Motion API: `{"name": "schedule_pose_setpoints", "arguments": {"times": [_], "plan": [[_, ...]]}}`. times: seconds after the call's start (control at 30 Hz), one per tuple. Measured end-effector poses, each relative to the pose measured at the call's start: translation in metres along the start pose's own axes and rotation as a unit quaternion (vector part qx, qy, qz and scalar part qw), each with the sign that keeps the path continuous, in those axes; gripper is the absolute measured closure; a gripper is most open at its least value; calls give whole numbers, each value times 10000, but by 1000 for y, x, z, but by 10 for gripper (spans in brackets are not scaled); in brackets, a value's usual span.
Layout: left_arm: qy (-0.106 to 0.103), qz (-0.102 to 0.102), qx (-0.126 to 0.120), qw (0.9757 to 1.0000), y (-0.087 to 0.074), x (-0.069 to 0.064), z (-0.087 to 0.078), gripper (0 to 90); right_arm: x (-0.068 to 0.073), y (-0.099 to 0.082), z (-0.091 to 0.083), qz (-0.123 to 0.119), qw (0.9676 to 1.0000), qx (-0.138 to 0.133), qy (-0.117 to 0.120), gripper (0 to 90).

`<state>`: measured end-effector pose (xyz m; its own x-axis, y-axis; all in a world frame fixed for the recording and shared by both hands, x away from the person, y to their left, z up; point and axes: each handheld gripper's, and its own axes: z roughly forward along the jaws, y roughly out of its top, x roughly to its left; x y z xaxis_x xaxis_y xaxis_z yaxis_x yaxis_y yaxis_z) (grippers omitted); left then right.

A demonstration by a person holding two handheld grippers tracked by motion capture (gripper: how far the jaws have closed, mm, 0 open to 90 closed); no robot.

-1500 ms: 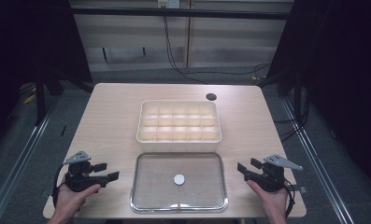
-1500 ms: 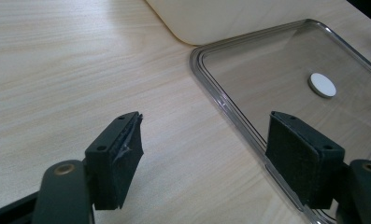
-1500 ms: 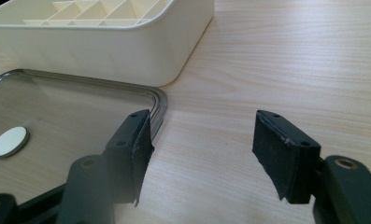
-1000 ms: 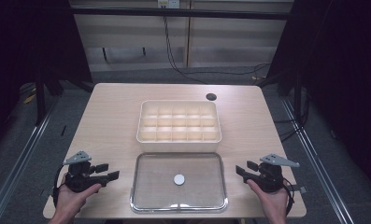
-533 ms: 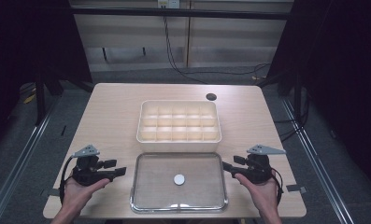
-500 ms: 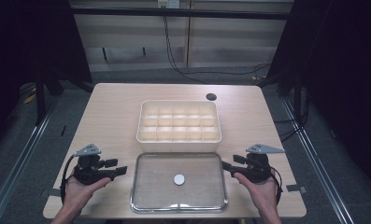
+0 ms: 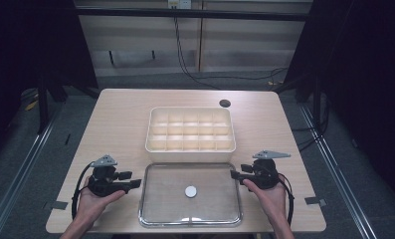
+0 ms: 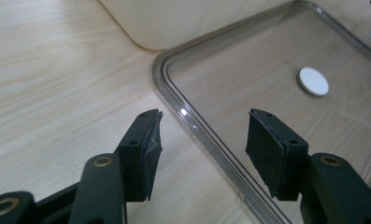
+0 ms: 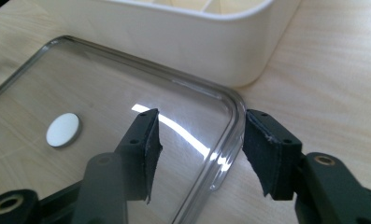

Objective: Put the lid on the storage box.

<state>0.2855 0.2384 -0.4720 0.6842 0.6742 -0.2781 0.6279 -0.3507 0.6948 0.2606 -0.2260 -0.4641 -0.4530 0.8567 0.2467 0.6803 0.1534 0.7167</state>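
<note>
- The clear lid lies flat on the near part of the table, its far edge just beside the near wall of the cream compartment box; a small white disc sits at the lid's middle.
- Judged from how both grippers flank it, the step in hand is the approach to take the lid by its two short sides, probably to carry it onto the box.
- The left gripper has its jaws part open with the lid's raised rim passing between them; the jaws have just been closing, yet the pads do not press the rim.
- The right gripper mirrors it at the opposite side: the rim near the lid's far corner runs between its jaws, which have also just been closing, and a gap shows on each side of the rim.
- In the high view the left gripper and right gripper sit level with each other at the lid's left and right edges.
- The next move calls for both pairs of jaws to clamp on the thin rim together, then an even lift so the lid stays level.
- The box wall stands close to the lid's far edge and could catch the lid if it is raised too little.
- A dark round hole lies in the table beyond the box, well apart from the work.
</note>
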Motion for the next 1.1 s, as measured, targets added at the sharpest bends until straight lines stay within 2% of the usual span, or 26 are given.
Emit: {"name": "schedule_pose_setpoints", "arguments": {"times": [0.07, 0.23, 0.4, 0.47, 0.5, 0.57, 0.67, 0.73, 0.9, 0.97, 1.03, 1.1], "plan": [[-99, 10, 57, 9999, -1, -1, 3, 479, -2, -4, 4, 69, 10000, 46, -9, 484], [-79, 42, 217, 9997, -4, -3, 11, 487, -5, -9, 6, 126, 9998, 117, -84, 497], [-82, 47, 295, 9995, -3, -5, 18, 499, -8, -11, 6, 230, 9996, 157, -42, 501], [-129, 16, 305, 9995, -2, -6, 20, 518, -9, -12, 9, 211, 9996, 197, -44, 510], [-132, 69, 306, 9994, 0, -7, 23, 530, -9, -12, 11, 209, 9995, 213, -70, 518], [-201, 2, 320, 9993, 1, -8, 27, 541, -10, -12, 13, 253, 9994, 233, -65, 534], [-135, 173, 420, 9989, 0, -11, 31, 545, -11, -12, 16, 284, 9992, 285, -74, 545], [-103, 178, 426, 9989, 0, -12, 31, 546, -14, -13, 18, 355, 9988, 323, -83, 547], [-174, 193, 515, 9983, -1, -12, 33, 546, -16, -16, 18, 407, 9984, 378, -119, 554], [-121, 213, 557, 9981, -2, -13, 34, 545, -16, -17, 20, 370, 9986, 368, -123, 561], [-150, 141, 524, 9984, -2, -12, 34, 547, -14, -17, 21, 351, 9984, 405, -156, 560], [-142, 192, 537, 9983, -3, -11, 33, 562, -13, -17, 22, 343, 9984, 420, -166, 567]]}}
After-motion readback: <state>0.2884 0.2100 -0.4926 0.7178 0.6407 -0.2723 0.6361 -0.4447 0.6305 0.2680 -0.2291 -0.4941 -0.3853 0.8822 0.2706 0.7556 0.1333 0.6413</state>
